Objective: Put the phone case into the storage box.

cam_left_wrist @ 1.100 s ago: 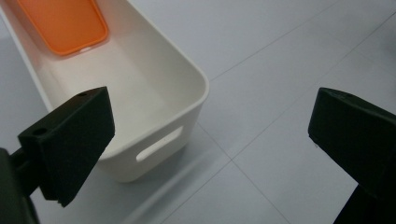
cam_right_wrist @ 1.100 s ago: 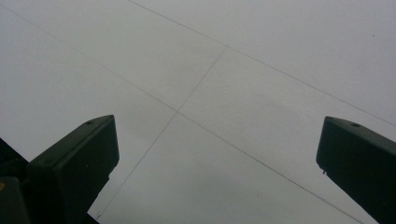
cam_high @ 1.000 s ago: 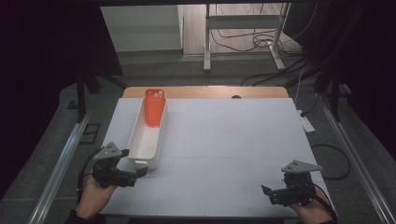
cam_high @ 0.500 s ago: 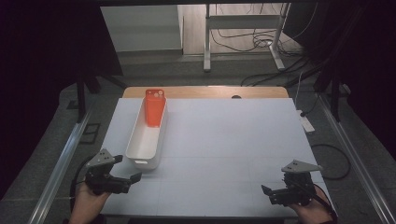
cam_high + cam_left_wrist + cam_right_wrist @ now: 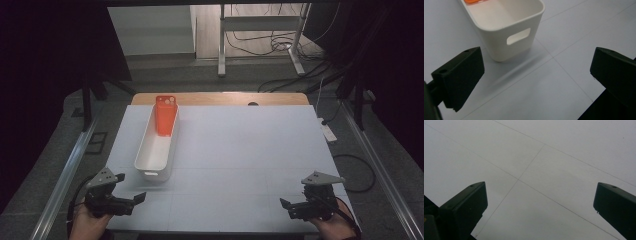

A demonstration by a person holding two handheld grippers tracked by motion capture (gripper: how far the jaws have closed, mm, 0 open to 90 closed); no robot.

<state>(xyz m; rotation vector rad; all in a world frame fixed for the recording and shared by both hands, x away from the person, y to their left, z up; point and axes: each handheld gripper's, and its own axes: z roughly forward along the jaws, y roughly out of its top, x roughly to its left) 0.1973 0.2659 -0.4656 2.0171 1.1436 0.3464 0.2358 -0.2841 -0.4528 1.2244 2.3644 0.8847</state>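
A long white bin point(image 5: 156, 150) lies on the left half of the white table, and an orange cup-like container point(image 5: 165, 115) stands in its far end. The left gripper view looks at the bin's near end wall point(image 5: 509, 32) with its handle slot, and a sliver of the orange container point(image 5: 471, 1) at the top. My left gripper point(image 5: 134, 201) is open near the table's front left corner, just short of the bin, holding nothing. My right gripper point(image 5: 287, 207) is open at the front right over bare table point(image 5: 536, 170).
The white table top point(image 5: 240, 150) is marked with faint grid lines. A wooden strip point(image 5: 220, 98) borders its far edge. Metal rails run along both sides. Cables and a stand's legs point(image 5: 260, 40) lie on the floor beyond.
My left gripper has drawn back from the bin's near end toward the front left corner of the table. My right gripper has stayed in place.
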